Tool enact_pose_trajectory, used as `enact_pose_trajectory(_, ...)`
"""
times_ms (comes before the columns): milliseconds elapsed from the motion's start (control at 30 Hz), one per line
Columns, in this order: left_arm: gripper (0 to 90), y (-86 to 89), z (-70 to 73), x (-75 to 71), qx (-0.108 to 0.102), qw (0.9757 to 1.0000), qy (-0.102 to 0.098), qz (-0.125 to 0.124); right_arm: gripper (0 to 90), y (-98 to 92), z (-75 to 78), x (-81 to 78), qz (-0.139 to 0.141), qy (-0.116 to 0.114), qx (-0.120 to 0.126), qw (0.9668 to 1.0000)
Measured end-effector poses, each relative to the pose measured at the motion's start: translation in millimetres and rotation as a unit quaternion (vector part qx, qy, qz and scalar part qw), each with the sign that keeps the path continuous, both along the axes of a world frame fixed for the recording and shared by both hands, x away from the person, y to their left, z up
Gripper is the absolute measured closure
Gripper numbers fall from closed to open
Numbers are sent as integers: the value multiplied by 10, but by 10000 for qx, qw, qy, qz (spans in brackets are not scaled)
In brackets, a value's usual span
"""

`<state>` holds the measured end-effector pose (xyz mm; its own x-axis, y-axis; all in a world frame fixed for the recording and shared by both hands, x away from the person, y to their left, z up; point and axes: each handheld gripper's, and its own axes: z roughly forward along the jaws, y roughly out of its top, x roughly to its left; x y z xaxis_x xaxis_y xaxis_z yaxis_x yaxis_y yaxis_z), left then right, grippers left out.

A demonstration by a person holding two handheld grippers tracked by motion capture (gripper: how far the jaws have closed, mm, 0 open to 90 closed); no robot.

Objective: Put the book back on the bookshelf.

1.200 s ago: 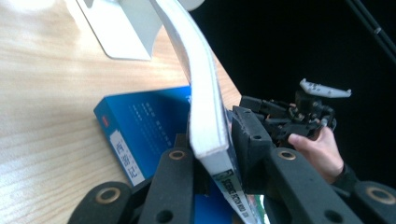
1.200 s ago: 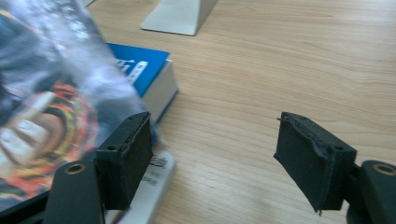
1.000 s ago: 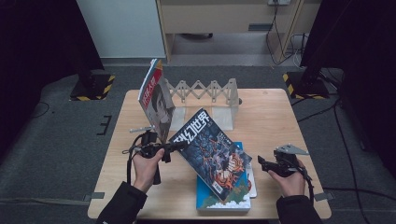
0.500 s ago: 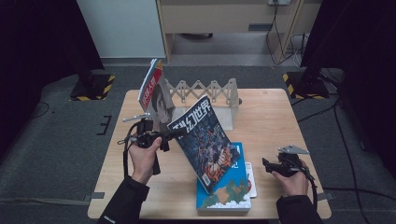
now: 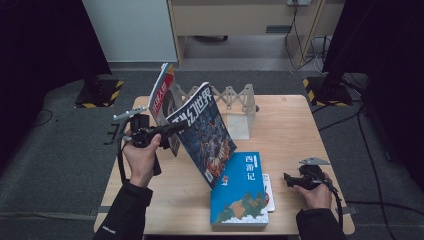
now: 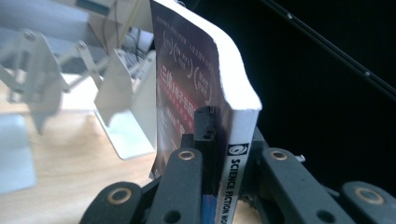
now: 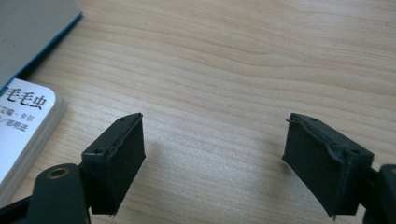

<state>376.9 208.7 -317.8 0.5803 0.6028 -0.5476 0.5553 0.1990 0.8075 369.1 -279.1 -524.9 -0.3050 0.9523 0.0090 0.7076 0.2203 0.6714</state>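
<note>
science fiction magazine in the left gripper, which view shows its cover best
The high view: the magazine shows its whole front cover, tilted. The left gripper view shows only its spine and back, clamped in the left gripper. The right gripper view misses it.

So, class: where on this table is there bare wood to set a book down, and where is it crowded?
Bare wood lies on the table right of the white folding rack, down to the right gripper. The near-left corner is free too. Crowded: the left, where the left gripper holds the magazine, and the blue book.

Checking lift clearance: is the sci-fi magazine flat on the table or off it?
Off it, tilted: left tongs clamp the magazine at its spine, above the blue book.
</note>
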Motion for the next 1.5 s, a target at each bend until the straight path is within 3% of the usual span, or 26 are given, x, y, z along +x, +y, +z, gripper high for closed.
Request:
enact_pose_trajectory(167,819,131,115,23,99,9995,-89,270,187,7,-32,6,64,112,-49,9999)
enact_pose_trajectory(333,819,248,230,48,233,9983,-165,507,160,16,-49,3,61,45,-43,10000)
enact_pose_trajectory(467,819,322,350,66,490,9955,-329,744,144,12,-68,-9,85,-27,-18,10000)
enact_pose_trajectory(733,819,402,531,163,815,9876,-580,1213,100,-1,-103,-20,45,-169,26,9998)
enact_pose_trajectory(767,819,405,556,189,911,9851,-621,1319,97,1,-104,-20,33,-165,33,9999)
enact_pose_trajectory(900,819,421,600,270,1049,9806,-675,1511,81,2,-119,-26,43,-211,51,9998)
enact_pose_trajectory(1067,819,373,593,386,1301,9740,-693,1722,69,3,-130,-30,58,-255,54,9996)
enact_pose_trajectory(1133,819,351,584,421,1365,9727,-690,1748,63,8,-131,-33,48,-249,77,9996)
enact_pose_trajectory(1267,819,301,565,520,1387,9696,-673,1898,51,8,-133,-31,94,-231,71,9997)
enact_pose_trajectory(1500,819,188,512,660,1483,9620,-752,2165,46,2,-138,-27,116,-259,77,9996)
